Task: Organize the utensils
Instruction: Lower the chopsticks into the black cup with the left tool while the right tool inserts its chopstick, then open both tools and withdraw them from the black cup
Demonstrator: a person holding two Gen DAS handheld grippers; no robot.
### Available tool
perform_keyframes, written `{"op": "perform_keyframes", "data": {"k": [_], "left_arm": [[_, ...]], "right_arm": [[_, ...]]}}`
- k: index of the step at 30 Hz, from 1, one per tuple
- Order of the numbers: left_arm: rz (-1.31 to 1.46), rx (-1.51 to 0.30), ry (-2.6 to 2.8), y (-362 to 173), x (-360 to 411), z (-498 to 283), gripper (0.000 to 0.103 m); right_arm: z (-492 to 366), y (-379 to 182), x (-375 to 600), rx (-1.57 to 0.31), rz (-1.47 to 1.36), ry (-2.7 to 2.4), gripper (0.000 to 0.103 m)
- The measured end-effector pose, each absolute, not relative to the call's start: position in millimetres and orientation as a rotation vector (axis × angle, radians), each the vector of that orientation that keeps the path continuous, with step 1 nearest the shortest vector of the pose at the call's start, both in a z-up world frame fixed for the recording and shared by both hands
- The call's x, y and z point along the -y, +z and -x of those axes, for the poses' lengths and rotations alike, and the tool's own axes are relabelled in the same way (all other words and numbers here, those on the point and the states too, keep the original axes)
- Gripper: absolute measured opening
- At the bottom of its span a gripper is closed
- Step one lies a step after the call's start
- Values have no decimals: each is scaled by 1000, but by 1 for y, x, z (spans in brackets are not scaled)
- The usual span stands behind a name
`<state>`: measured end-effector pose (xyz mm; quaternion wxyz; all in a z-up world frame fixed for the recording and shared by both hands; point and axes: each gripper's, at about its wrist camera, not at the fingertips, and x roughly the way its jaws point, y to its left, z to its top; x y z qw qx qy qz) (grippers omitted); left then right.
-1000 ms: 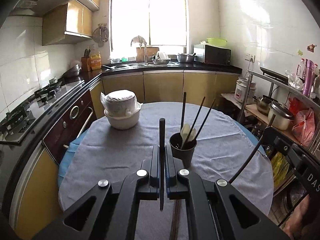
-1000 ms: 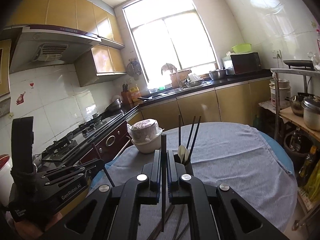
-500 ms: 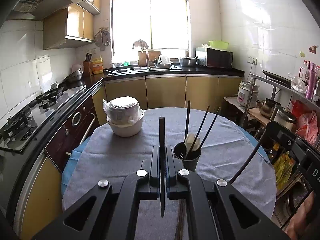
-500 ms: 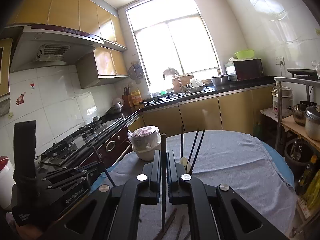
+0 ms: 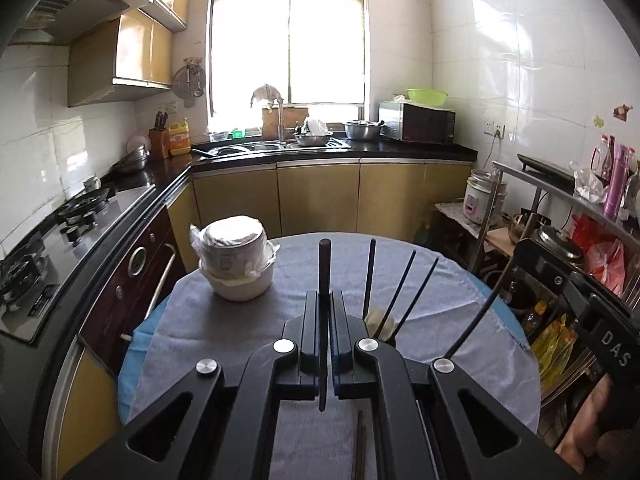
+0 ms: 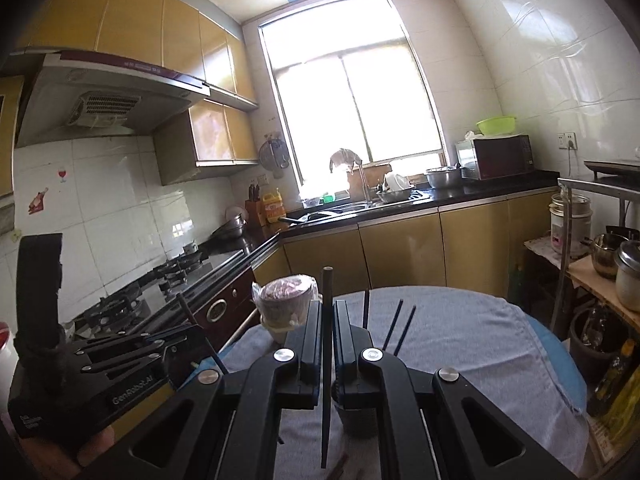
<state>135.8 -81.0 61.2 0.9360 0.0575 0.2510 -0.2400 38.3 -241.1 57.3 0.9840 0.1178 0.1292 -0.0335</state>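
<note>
While each gripper [image 5: 325, 300] pinches one chopstick [image 5: 324, 320] upright — holder [image 6: 356, 420] just beside.

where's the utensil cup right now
In the left wrist view the utensil cup stands on the grey-clothed table, just right of the left gripper, mostly hidden behind it, with the stacked white bowls further left.

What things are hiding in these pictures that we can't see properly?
- The black holder cup: both claws cover most of it, so its contents stay unclear.
- Brown chopsticks on the cloth: the left claw and the left view's bottom edge hide their ends.
- Wrapped bowl stack: plastic wrap and the right claw hide what is inside.
- Outside the window: glare washes it out in both views.
</note>
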Motion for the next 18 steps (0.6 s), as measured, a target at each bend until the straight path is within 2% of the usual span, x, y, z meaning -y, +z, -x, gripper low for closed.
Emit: {"op": "perform_keyframes", "data": {"k": [11, 18], "left_arm": [[-104, -522, -541, 83, 114, -179, 4], [-79, -533, -575, 76, 140, -192, 4]], "right_arm": [[-91, 73, 270, -227, -278, -130, 5], [-115, 61, 286, -229, -297, -183, 6]]}}
